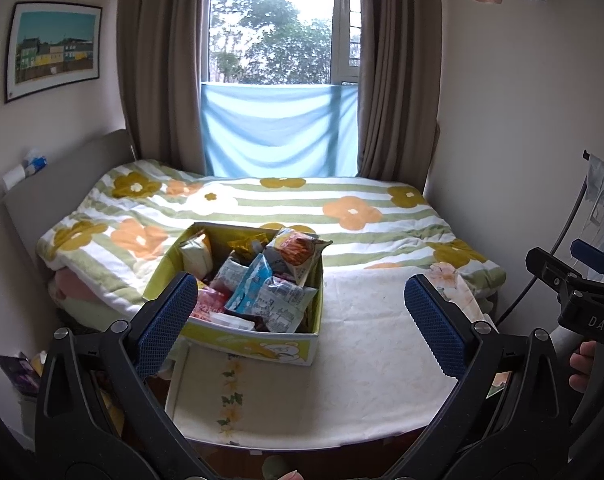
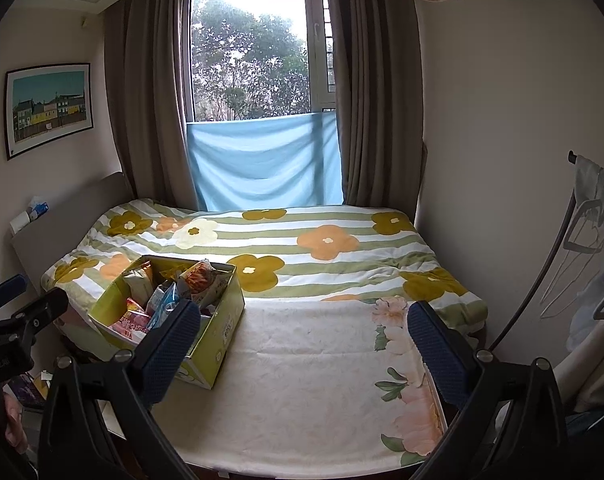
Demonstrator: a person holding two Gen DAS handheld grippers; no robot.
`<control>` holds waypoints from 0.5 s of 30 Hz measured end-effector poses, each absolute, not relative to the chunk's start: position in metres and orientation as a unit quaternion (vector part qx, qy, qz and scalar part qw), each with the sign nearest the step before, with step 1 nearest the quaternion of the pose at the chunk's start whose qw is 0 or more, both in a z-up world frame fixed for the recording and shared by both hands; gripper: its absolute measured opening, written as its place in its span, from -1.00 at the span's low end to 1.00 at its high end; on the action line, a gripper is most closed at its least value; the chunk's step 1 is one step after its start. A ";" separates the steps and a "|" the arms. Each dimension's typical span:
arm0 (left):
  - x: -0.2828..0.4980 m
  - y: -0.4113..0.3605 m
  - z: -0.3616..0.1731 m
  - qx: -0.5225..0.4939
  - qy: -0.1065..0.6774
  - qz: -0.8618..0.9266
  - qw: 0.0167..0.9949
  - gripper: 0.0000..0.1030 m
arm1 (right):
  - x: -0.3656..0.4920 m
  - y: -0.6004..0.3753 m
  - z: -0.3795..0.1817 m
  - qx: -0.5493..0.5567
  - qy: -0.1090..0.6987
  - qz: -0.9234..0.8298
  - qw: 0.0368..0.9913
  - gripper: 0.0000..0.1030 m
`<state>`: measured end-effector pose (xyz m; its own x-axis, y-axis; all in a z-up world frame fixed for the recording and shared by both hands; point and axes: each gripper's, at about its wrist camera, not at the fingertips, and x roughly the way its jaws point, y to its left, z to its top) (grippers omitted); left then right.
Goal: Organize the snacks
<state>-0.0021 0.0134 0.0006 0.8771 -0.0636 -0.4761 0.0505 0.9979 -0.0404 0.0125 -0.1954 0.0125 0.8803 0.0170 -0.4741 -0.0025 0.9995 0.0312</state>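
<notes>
A yellow-green cardboard box (image 1: pixel 262 346) full of several snack packets (image 1: pixel 262 288) stands on the bed's cream sheet, near the front left. It also shows in the right wrist view (image 2: pixel 218 340), left of centre. My left gripper (image 1: pixel 302 312) is open and empty, held short of the box, with its left pad in front of the box's near left corner. My right gripper (image 2: pixel 304 340) is open and empty over the sheet, to the right of the box. The right gripper also shows in the left wrist view (image 1: pixel 574 280) at the right edge.
A folded green-striped flower quilt (image 1: pixel 262 204) covers the back of the bed. The cream sheet (image 2: pixel 322 380) lies in front of it. Headboard (image 1: pixel 66 168) at left, curtains and window behind, a clothes rack (image 2: pixel 582 240) at right. Clutter lies on the floor at left.
</notes>
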 end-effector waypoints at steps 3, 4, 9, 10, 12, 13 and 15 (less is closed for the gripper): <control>-0.002 0.013 0.001 -0.013 0.246 -0.029 0.969 0.99 | 0.013 -0.194 0.012 0.014 0.246 0.004 0.969 0.99; -0.001 0.014 0.000 -0.013 0.246 -0.029 0.969 0.99 | 0.013 -0.194 0.011 0.014 0.247 0.004 0.969 0.99; -0.001 0.014 -0.001 -0.014 0.247 -0.032 0.968 0.99 | 0.013 -0.193 0.011 0.014 0.248 0.003 0.969 0.99; -0.001 0.014 -0.001 -0.013 0.247 -0.031 0.969 0.99 | 0.013 -0.193 0.011 0.014 0.248 0.003 0.969 0.99; 0.000 0.015 -0.002 -0.012 0.246 -0.029 0.969 0.99 | 0.013 -0.193 0.011 0.014 0.248 0.004 0.969 0.99; 0.000 0.015 -0.002 -0.011 0.245 -0.027 0.969 0.99 | 0.013 -0.193 0.011 0.014 0.248 0.003 0.969 0.99; -0.001 0.015 -0.002 -0.007 0.240 -0.021 0.970 0.99 | 0.014 -0.193 0.011 0.014 0.249 0.004 0.968 0.99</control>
<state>-0.0006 0.0147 -0.0024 0.8835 -0.0450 -0.4662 0.0384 0.9990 -0.0237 0.0135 -0.1935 0.0111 0.8761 0.0138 -0.4819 0.0001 0.9996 0.0288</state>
